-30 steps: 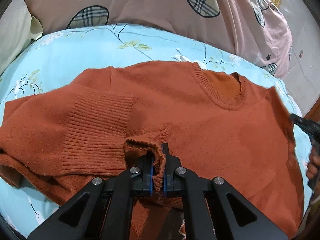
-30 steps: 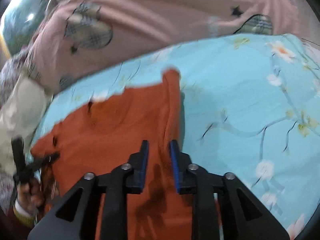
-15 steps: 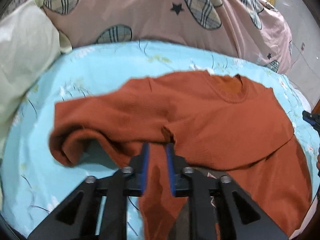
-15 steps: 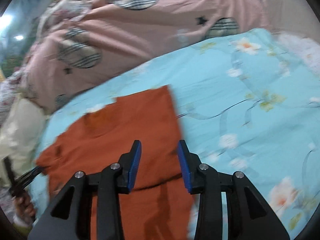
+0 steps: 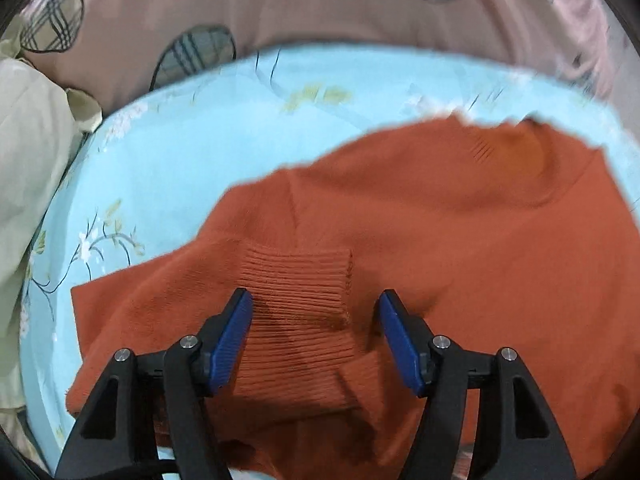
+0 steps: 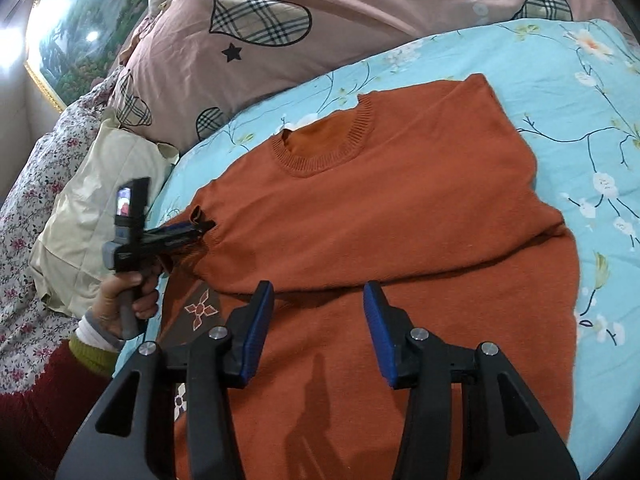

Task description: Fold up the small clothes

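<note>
An orange knit sweater [image 6: 384, 216] lies on the light blue floral bedsheet [image 6: 560, 92], folded across so the collar [image 6: 324, 148] faces up. In the left wrist view the sweater [image 5: 460, 240] has a sleeve folded over the body, its ribbed cuff [image 5: 296, 284] lying between my fingers. My left gripper [image 5: 316, 312] is open and empty just over that cuff. It also shows in the right wrist view [image 6: 196, 228] at the sweater's left edge. My right gripper [image 6: 318, 300] is open and empty above the sweater's lower half.
A pink quilt with plaid hearts [image 6: 320, 24] is bunched along the far side of the bed. A cream pillow [image 6: 92, 216] lies at the left, also seen in the left wrist view [image 5: 28, 168]. A floral cloth [image 6: 24, 220] lies further left.
My left gripper let go of the sleeve cuff, opened wide, and the sleeve now lies folded on the body. My right gripper opened wider and pulled back over the lower half.
</note>
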Demonstrator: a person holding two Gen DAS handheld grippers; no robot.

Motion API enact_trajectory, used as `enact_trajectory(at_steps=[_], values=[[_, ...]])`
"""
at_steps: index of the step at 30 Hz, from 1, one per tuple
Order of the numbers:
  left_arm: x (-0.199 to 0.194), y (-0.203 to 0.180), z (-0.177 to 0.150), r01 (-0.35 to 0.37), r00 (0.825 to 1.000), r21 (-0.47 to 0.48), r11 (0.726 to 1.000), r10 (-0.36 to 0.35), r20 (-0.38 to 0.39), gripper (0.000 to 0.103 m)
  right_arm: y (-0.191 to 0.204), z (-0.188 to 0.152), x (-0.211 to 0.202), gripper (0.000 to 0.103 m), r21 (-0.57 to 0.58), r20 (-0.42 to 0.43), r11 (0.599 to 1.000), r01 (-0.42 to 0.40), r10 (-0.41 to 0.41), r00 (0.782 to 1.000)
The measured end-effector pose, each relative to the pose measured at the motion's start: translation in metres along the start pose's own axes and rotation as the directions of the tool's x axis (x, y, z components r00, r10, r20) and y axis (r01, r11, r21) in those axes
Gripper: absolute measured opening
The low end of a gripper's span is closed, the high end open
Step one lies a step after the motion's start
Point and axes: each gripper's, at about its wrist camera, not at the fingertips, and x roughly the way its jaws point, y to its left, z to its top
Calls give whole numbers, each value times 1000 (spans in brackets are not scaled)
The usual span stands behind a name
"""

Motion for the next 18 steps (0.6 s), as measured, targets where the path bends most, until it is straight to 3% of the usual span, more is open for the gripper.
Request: enact_trajectory(at_steps=[1, 3, 6, 8, 10, 16, 18], values=[[4, 3, -2, -9, 1000, 0, 1000, 9, -4, 48, 0, 1, 0, 48, 2, 1, 1000, 1, -1, 1000], [1, 16, -6, 20, 1000, -35, 999, -19, 19, 14, 0, 1, 0, 48, 6, 9, 1000, 3, -3, 1000], [-20, 35, -8, 106, 993, -106, 989, -99, 67, 2, 1, 2, -3, 48, 5, 23, 1000, 16, -16, 1000], [-41, 35, -8, 84, 991, -103, 991, -72, 113, 2, 1, 1, -4, 48, 7, 28, 1000, 9, -9, 1000], [-65, 28, -6, 109, 982, -100, 989, -92, 162, 2, 2, 1, -5, 48, 8, 28, 1000, 0, 0, 1000], [-123, -14, 6, 240, 938, -42, 970, -221, 267, 2, 0, 0, -14, 48, 19, 43, 1000, -10, 9, 999], [-133, -35, 9, 317, 913, -15, 948, -301, 275, 2, -3, 0, -21, 48, 26, 59, 1000, 0, -1, 998]])
